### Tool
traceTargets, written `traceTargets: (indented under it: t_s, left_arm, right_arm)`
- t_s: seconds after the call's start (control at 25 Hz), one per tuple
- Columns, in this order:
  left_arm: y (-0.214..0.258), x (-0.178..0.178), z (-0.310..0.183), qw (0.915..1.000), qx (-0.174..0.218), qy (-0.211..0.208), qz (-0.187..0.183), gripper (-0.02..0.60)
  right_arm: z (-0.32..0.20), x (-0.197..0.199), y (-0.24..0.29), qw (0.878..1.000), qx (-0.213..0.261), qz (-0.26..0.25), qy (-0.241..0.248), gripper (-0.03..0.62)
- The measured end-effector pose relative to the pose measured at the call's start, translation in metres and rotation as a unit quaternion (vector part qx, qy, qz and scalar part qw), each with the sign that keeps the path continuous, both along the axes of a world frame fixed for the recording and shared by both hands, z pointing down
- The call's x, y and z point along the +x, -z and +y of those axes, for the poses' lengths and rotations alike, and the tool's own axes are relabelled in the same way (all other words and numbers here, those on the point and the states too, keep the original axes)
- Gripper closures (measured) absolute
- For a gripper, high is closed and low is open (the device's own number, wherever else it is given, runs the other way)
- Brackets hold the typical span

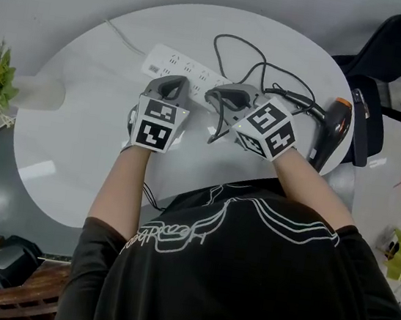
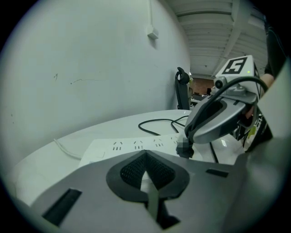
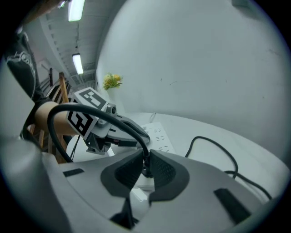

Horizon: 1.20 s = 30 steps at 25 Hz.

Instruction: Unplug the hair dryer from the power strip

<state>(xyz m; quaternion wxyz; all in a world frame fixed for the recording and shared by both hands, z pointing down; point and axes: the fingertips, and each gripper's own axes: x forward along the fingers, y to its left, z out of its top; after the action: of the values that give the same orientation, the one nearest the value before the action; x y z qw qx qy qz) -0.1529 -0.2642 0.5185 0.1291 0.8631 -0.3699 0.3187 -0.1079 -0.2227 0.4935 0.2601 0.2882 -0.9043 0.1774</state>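
On the white power strip (image 1: pixel 171 63), the black plug (image 3: pixel 145 169) sat pinched between the right gripper's (image 3: pixel 146 159) jaws. The hair dryer (image 1: pixel 332 130) lay near the table's (image 1: pixel 76 145) right edge. The left gripper (image 2: pixel 146 157), jaws pressed together, sat over the strip.

I've got a white table (image 1: pixel 69 144) here, smooth and glossy, with light glaring off it. The strip (image 1: pixel 173 61) is white plastic, duller than the tabletop. The cord (image 1: pixel 240 44) looks like black rubber, smooth with a faint sheen, and the plug (image 3: pixel 146 166) is matt black plastic. The left gripper (image 2: pixel 146 172) and right gripper (image 3: pixel 144 169) both have matt grey plastic shells. Their pads (image 3: pixel 166 172) are black and rough, a fine dotted grid. The dryer (image 1: pixel 335 134) shines: dark glossy plastic, orange at one end. The shirt (image 1: pixel 244 272) is matt black cloth with thin white printed lines. The vase (image 1: pixel 40 92) looks matt white.
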Motion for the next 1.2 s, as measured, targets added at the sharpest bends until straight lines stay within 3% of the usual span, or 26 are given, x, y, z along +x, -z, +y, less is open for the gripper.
traceTargets:
  t_s: [0.12, 0.2, 0.4, 0.52, 0.92, 1.12, 1.2]
  left_arm:
    - [0.0002, 0.0009, 0.0004, 1.0, 0.001, -0.005, 0.0, 0.578]
    - [0.0, 0.0004, 0.0004, 1.0, 0.002, -0.005, 0.0, 0.579]
    - [-0.0004, 0.0008, -0.0014, 0.9999, 0.005, -0.001, -0.014, 0.578]
    - [-0.0005, 0.0009, -0.0018, 0.9999, -0.001, -0.001, -0.013, 0.578]
    - [-0.0003, 0.0008, -0.0012, 0.9997, 0.007, -0.013, -0.017, 0.58]
    - [-0.0003, 0.0014, -0.0023, 0.9998, -0.002, -0.01, -0.016, 0.578]
    - [-0.0004, 0.0017, -0.0017, 0.9998, -0.004, -0.008, -0.015, 0.579]
  right_arm:
    - [-0.0016, 0.0033, 0.0002, 0.998, -0.046, -0.042, -0.027, 0.566]
    - [-0.0018, 0.003, 0.0007, 0.997, -0.049, -0.043, -0.036, 0.566]
    - [0.0013, -0.0015, 0.0025, 0.999, 0.034, 0.033, 0.006, 0.566]
    - [0.0022, -0.0027, 0.003, 0.998, 0.048, 0.043, 0.018, 0.566]
    - [-0.0038, 0.0051, 0.0008, 0.998, -0.044, -0.042, -0.037, 0.566]
    - [0.003, -0.0023, 0.0043, 0.998, 0.041, 0.045, 0.033, 0.566]
    - [0.0054, -0.0036, 0.0044, 0.996, 0.054, 0.058, 0.046, 0.566]
